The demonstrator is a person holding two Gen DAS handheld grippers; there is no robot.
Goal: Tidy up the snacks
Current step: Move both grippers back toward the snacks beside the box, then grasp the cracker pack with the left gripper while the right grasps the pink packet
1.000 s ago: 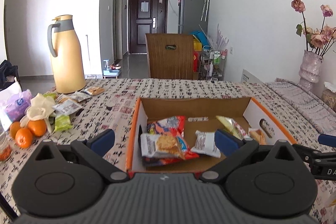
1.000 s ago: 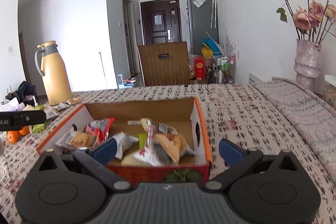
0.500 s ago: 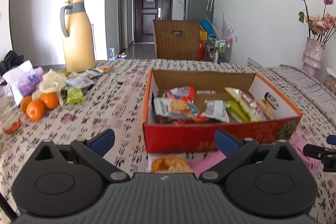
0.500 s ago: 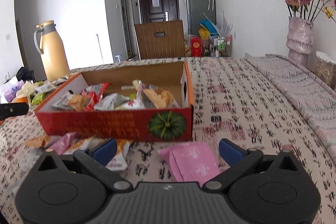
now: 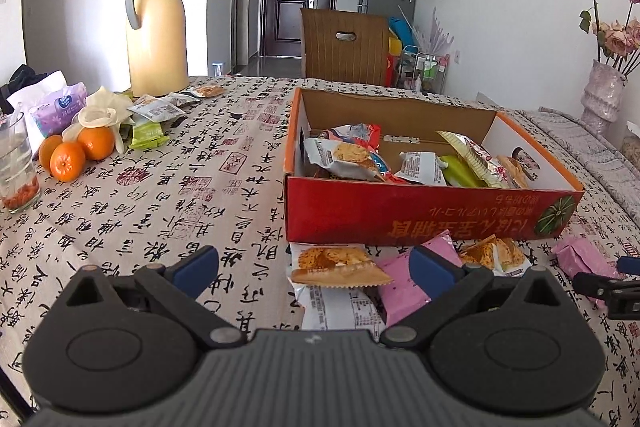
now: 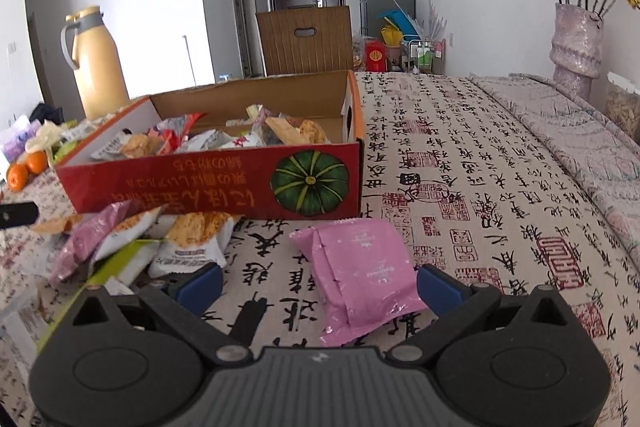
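A red cardboard box (image 5: 416,211) (image 6: 224,183) holding several snack packets stands on the table. Loose packets lie in front of it: a cracker packet (image 5: 336,265), a pink packet (image 5: 400,287) and an orange-green packet (image 5: 494,251). My left gripper (image 5: 314,269) is open and empty, low over the cracker packet. My right gripper (image 6: 318,283) is open and empty, with a pink packet (image 6: 360,267) lying between its fingers. More loose packets (image 6: 192,239) lie to its left. The right gripper's tip shows in the left wrist view (image 5: 608,289).
A yellow thermos jug (image 5: 156,27), oranges (image 5: 76,151), a glass (image 5: 16,163), tissues and more snack packets (image 5: 158,107) sit at the table's left. A vase of dried roses (image 6: 576,43) stands at the far right. A wooden chair (image 5: 344,51) stands behind the table.
Both grippers have pulled back from over the box and dropped toward the table's near side. The loose packets in front of the box have come into view.
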